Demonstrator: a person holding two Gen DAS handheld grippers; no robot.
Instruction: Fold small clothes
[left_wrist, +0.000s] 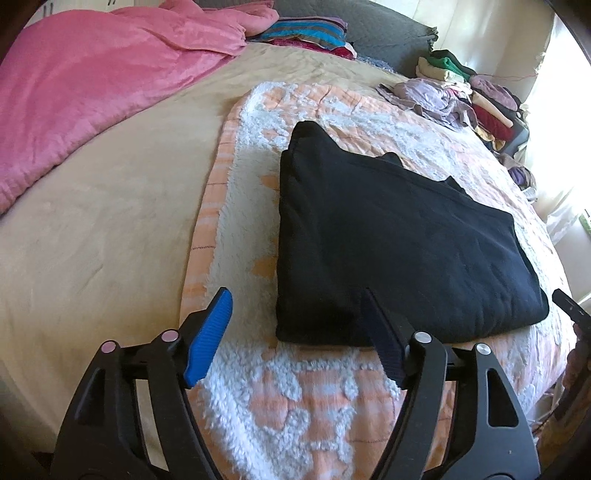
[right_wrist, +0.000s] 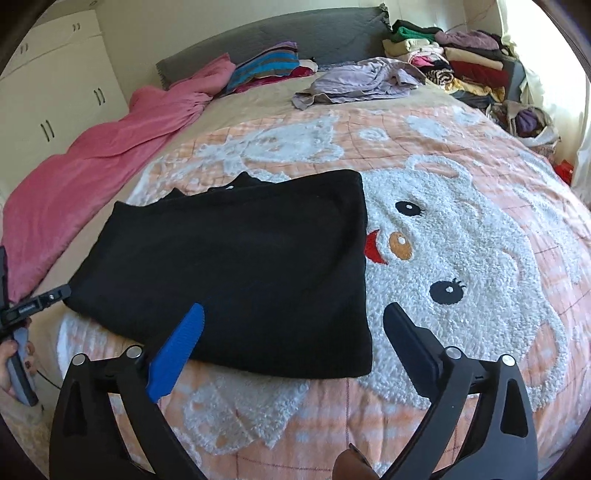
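1. Daylight from a window on the right falls across a bed (right_wrist: 258, 99) covered in a tan sheet, with a grey headboard (right_wrist: 295, 33) at its far edge and white cupboards (right_wrist: 55, 85) beyond its left side.
2. Spread over the near right part of the bed is a peach blanket (right_wrist: 461, 140) with a fluffy white bear face stitched into it.
3. On this blanket, near the bed's front edge, lies a black garment (right_wrist: 240, 266), folded into a flat, roughly square packet; it covers the left part of the bear face.
4. At the garment's near left corner the left gripper (left_wrist: 297, 332) stands with its jaws well apart and nothing clamped; one blue pad is over the blanket, the other over the cloth's near edge.
5. At the near right corner the right gripper (right_wrist: 295, 343) gapes wide and empty, its blue pad over the black cloth, the other pad over the bear face.
6. Along the bed's left edge a pink blanket (left_wrist: 92, 92) lies bunched.
7. Near the headboard sit a striped folded pile (right_wrist: 269, 66) and a crumpled lilac garment (right_wrist: 362, 81).
8. At the far right corner is a stack of folded clothes (right_wrist: 454, 59).
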